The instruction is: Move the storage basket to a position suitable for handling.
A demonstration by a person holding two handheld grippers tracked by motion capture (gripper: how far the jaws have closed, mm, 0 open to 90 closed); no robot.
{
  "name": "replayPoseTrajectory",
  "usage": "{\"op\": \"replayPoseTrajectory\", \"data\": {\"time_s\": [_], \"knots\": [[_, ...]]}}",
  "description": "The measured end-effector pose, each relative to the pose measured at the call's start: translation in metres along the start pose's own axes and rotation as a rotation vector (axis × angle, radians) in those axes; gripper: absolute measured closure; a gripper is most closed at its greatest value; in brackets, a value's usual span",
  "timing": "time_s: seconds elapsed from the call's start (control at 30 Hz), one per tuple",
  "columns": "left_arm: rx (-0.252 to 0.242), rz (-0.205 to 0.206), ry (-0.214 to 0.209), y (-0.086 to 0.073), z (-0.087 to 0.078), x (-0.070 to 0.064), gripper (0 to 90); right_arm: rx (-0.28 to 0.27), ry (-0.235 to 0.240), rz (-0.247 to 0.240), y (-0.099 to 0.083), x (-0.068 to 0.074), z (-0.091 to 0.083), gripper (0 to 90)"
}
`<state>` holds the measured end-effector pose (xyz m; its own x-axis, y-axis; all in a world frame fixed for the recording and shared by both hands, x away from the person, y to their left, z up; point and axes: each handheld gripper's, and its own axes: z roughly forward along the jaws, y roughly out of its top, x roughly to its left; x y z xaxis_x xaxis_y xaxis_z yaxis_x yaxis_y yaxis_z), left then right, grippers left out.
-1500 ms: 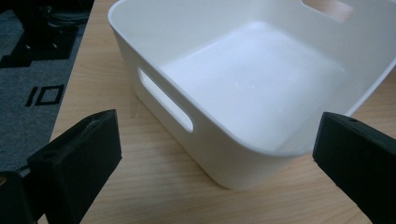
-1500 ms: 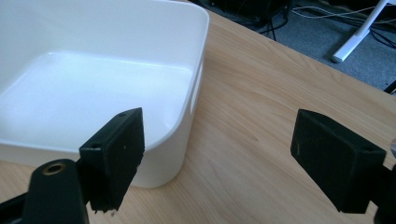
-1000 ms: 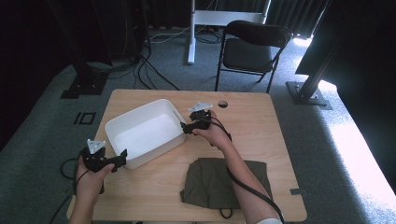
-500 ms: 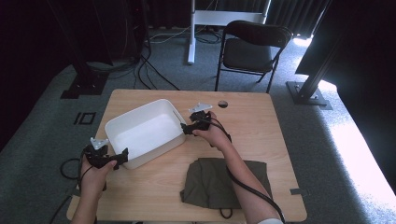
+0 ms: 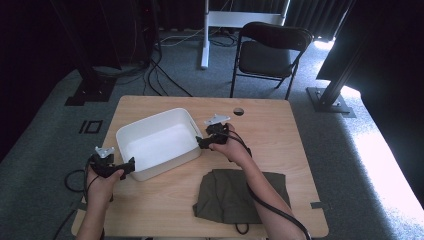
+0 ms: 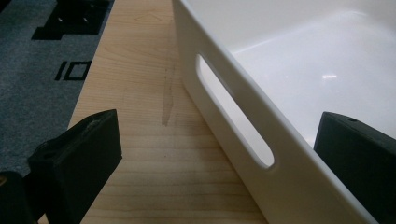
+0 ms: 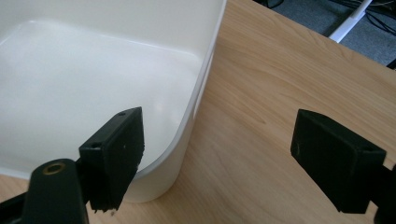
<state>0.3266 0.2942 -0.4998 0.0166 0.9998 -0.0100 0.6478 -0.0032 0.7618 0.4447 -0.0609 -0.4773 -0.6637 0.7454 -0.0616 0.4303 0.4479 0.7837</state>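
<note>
Closing in since a second ago, the left claw [image 5: 131, 166] now straddles the white bin's [image 5: 150, 131] near wall, the right claw [image 5: 199, 142] its far corner, both spread, bin resting on the counter [image 5: 280, 135], unlifted.

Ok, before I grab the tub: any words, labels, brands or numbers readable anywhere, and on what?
None can be read.
White tub: plain walls and floor, no label or print.
Olive cloth: no tag or print to be seen.
Left gripper and right gripper: black fingers bear no marking.
Floor beside the table: black square outlines, shapes, not letters.
</note>
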Motion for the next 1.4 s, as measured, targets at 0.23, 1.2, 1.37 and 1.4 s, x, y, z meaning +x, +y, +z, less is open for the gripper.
{"op": "replayPoseTrajectory", "data": {"time_s": [0.23,1.2,1.37,1.4], "knots": [[-0.004,0.01,0.003,0.006,0.009,-0.003,2.3,0.003,-0.001,0.005,-0.012,0.004,-0.015,17.2],[-0.043,0.028,0.047,0.031,0.037,0.005,2.3,-0.012,0.002,0.062,-0.037,0.02,-0.042,17.3],[-0.035,0.029,0.052,0.034,0.04,0.005,2.3,-0.019,0.004,0.07,-0.04,0.023,-0.044,17.3],[-0.033,0.028,0.051,0.035,0.04,0.005,2.3,-0.02,0.006,0.067,-0.04,0.023,-0.045,17.3]]}}
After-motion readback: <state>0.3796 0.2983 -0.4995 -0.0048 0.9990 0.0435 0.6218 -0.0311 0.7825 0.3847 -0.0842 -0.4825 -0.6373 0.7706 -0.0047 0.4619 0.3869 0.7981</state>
